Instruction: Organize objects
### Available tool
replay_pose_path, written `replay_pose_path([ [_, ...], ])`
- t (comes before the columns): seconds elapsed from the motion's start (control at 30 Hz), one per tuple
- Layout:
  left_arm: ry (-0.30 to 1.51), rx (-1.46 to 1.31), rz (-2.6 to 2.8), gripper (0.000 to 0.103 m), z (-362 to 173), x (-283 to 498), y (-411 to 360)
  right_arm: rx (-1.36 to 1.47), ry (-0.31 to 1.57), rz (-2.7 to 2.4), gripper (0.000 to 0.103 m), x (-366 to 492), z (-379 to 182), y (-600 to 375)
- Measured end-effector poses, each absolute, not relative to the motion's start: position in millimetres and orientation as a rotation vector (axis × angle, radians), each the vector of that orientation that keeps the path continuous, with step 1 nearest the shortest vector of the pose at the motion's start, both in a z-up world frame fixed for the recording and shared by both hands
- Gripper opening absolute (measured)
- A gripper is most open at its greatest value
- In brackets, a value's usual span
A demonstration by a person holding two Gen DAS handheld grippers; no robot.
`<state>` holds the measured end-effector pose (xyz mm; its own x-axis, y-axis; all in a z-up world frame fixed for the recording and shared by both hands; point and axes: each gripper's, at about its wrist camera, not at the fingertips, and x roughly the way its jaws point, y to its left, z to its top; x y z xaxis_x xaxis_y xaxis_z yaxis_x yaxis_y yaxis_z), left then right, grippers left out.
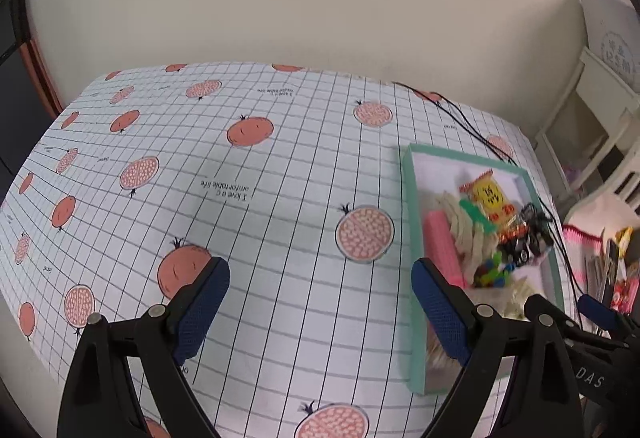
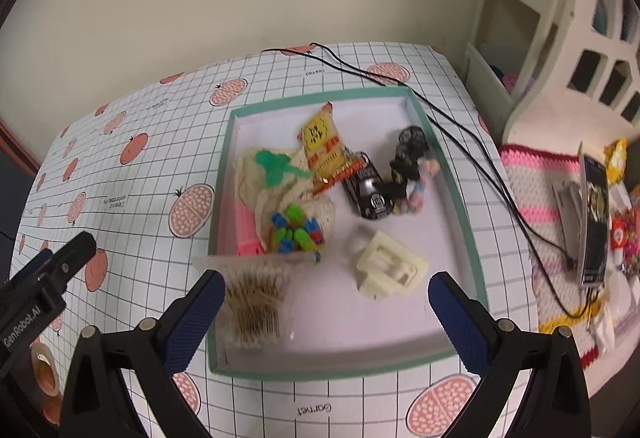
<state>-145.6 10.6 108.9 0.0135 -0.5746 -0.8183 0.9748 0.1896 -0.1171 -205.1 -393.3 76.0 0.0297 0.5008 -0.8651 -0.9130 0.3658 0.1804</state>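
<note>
A shallow green-rimmed box (image 2: 226, 174) (image 1: 409, 222) lies on the tablecloth and holds several items. Inside are a yellow snack packet (image 2: 322, 142) (image 1: 490, 198), a cream net bag (image 2: 276, 190), a pink roller (image 2: 244, 226) (image 1: 440, 250), bright toy blocks (image 2: 296, 230), a black toy car (image 2: 366, 190), a black hair tie (image 2: 410, 146), a cream plastic clip (image 2: 390, 270) and a bag of cotton swabs (image 2: 256, 302). My right gripper (image 2: 322, 322) hovers open above the box's near edge, holding nothing. My left gripper (image 1: 320, 312) is open over bare cloth left of the box.
The table (image 1: 248, 174) wears a grid cloth with pomegranate prints. A black cable (image 2: 472, 158) runs past the box's right side. A crocheted mat (image 2: 536, 206) with a phone (image 2: 594, 218) and small clutter lies right. A tape roll (image 2: 44, 370) sits near left. White shelving (image 2: 532, 38) stands behind.
</note>
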Motion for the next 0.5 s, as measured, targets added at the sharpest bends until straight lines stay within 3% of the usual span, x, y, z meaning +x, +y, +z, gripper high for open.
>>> replay_pose_path([
  [0.5, 0.987, 0.736, -1.331, 0.093, 77.5, -140.2, 44.1, -0.641, 1.081, 1.217, 0.103, -237.8, 53.9, -429.2],
])
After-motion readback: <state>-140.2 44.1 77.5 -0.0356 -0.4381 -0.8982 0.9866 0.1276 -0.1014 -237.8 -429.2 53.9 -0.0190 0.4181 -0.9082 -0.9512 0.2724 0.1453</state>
